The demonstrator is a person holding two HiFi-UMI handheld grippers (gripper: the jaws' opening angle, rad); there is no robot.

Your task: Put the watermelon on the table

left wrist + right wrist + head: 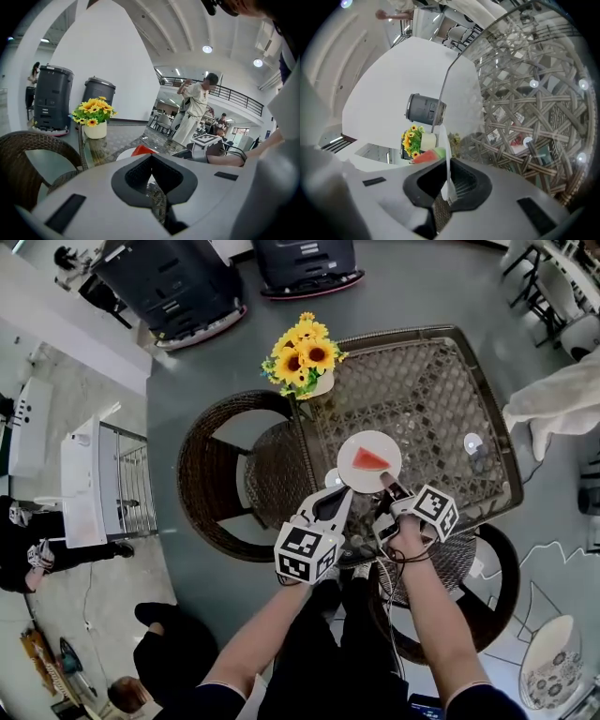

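Note:
A red watermelon slice (369, 460) lies on a small white plate (356, 476) held over the near edge of the glass-topped wicker table (497, 427). My right gripper (386, 482) is shut on the plate's near rim. In the right gripper view the plate (446, 154) runs edge-on into the jaws (447, 187), with the slice (425, 156) beyond. My left gripper (339, 493) sits at the plate's near-left rim, its jaws together with nothing between them. In the left gripper view (152, 180) the plate (123, 154) and slice (142, 150) lie just ahead; I cannot tell if they touch.
A white pot of yellow flowers (303, 354) stands at the table's far left corner. Left of the table is a round wicker chair (202, 474), and another (469, 568) stands under my right arm. Grey bins (173, 282) stand beyond. White cloth (553, 399) hangs at the table's right.

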